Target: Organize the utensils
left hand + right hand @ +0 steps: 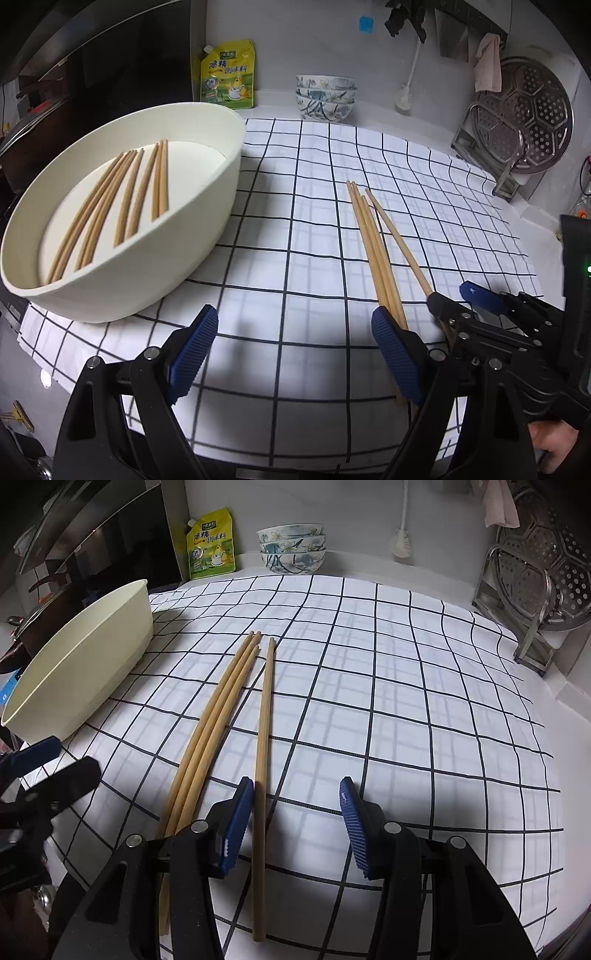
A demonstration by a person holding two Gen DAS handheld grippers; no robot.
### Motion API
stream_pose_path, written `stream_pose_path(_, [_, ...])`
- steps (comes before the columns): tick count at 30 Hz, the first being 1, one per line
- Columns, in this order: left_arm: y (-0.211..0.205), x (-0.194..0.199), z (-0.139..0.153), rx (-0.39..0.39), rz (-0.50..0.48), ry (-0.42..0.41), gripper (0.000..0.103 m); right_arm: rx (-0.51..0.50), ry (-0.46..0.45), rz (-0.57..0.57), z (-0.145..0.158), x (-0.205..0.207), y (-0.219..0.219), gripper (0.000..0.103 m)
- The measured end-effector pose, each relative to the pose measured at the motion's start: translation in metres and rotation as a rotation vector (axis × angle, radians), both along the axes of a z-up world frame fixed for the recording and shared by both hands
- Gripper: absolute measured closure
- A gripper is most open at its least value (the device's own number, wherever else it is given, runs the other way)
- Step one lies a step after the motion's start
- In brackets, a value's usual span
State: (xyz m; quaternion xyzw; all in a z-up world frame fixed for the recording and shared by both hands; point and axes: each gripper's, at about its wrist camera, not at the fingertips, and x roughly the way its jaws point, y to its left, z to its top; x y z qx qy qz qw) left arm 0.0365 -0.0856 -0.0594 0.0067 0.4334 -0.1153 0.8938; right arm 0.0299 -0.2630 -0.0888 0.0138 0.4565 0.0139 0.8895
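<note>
Four loose wooden chopsticks [221,716] lie flat on the checked cloth [406,701] — three bunched, one just apart — beside a cream tub [207,229] holding more chopsticks [122,206].

Cloth [314,229]: white, thin black grid lines. Tub [207,206]: plain cream, inside and out. Chopsticks [264,716]: pale tan wood, unpatterned; same tan on those in the tub. Left tool [295,354]: black frame, blue ribbed pads [192,347]. Right tool [295,823]: same black and blue. Pouch [228,75]: yellow-green, printed. Stacked bowls [325,96]: white with blue-grey floral painting. Steamer plate [532,114]: silver, perforated. Rag [488,62]: pinkish.
</note>
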Motion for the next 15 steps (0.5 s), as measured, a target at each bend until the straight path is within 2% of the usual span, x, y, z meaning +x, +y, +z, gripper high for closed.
stream_pose_path(5, [-0.013,0.007,-0.011,0.008,-0.007,0.031,0.019,0.015,-0.001,0.001,0.000,0.001,-0.005,0.057])
stream_pose_path(15, [-0.032,0.013,-0.016,0.080,-0.012,0.016,0.018,0.072,-0.011,-0.038,0.000,-0.001,-0.027,0.057])
